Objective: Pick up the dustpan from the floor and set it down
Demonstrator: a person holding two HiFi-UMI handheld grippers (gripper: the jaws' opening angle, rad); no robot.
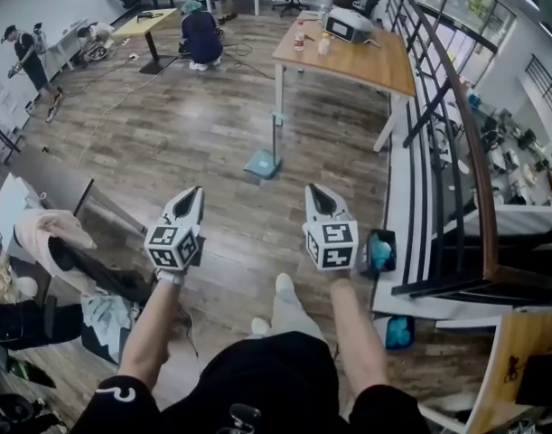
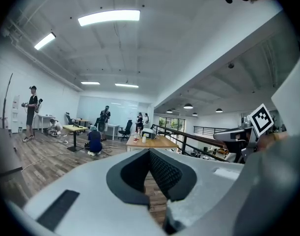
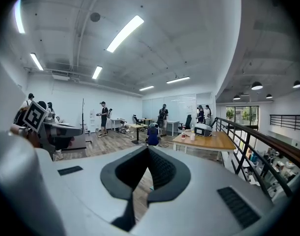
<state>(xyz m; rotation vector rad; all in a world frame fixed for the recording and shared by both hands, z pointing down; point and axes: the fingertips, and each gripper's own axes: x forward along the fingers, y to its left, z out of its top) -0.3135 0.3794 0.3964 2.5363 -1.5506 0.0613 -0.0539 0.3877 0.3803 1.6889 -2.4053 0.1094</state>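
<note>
Left gripper (image 1: 194, 195): jaws pressed together, nothing between them.
Right gripper (image 1: 313, 193): jaws also together, empty.
Black bin (image 1: 388, 236): just right of the right gripper; something blue lies inside.
Dustpan (image 1: 262, 163): teal, standing on the wood floor (image 1: 185, 143) ahead, between both grippers' lines, well apart from them, handle upright.

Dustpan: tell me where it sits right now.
In the head view the teal dustpan stands near the centre on the wood floor, handle upright, just left of the wooden table.
</note>
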